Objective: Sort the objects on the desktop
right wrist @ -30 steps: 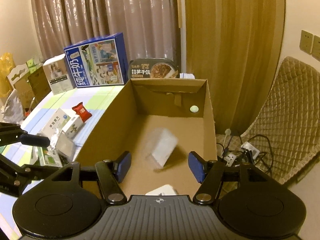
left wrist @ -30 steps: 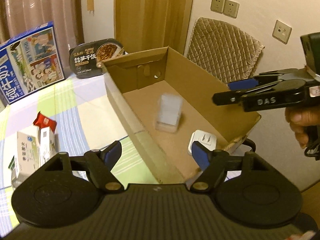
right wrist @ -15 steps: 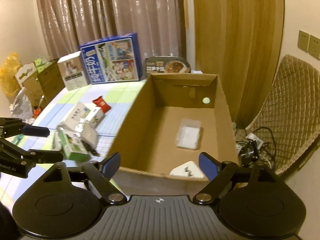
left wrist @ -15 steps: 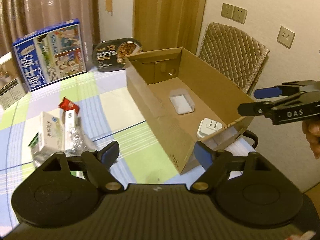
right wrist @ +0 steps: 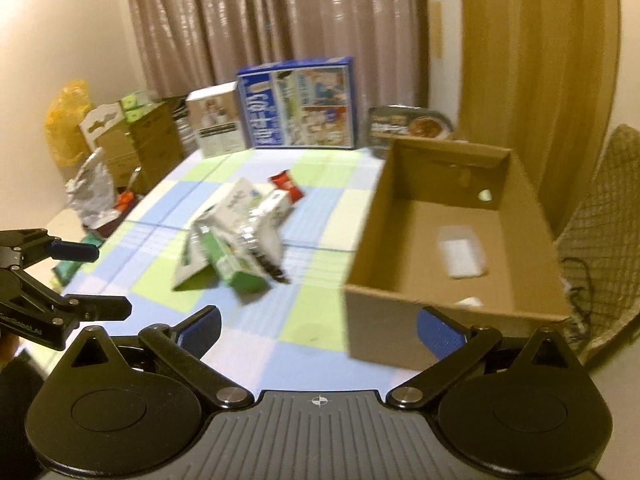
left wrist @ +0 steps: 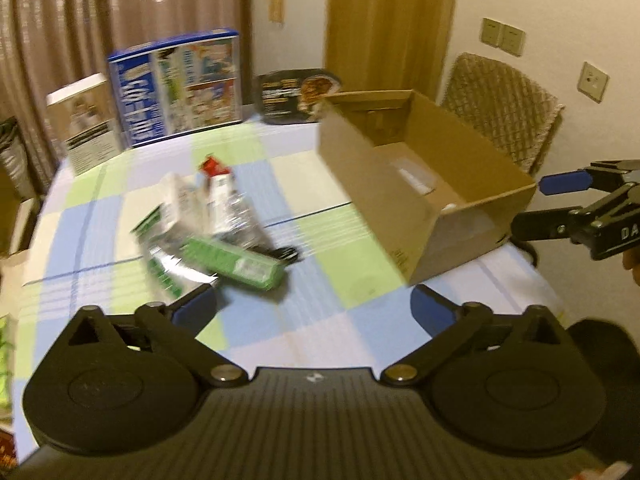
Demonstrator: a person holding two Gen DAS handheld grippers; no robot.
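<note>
Left tongs (left wrist: 312,306) opening, nothing between, right tongs (right wrist: 318,326) opening, also empty, both above checked worktop (left wrist: 280,172), heap of packets (left wrist: 208,228) mid-worktop, clear case (right wrist: 462,254) inside cardboard box (right wrist: 384,240)

Both grippers back away from the box, jaws opening, nothing between them.

A second ago the left gripper (left wrist: 312,306) and right gripper (right wrist: 318,326) hang over the cardboard box (right wrist: 436,240) with a clear plastic case (right wrist: 462,254) blurred in mid-fall; the case now lies flat on the box floor. Both views now sit further from the box and take in the checked tablecloth (left wrist: 280,332). The pile of packets (left wrist: 208,228), at the frame edge before, is now in front of the left gripper. Jaw gaps are wider than before.
</note>
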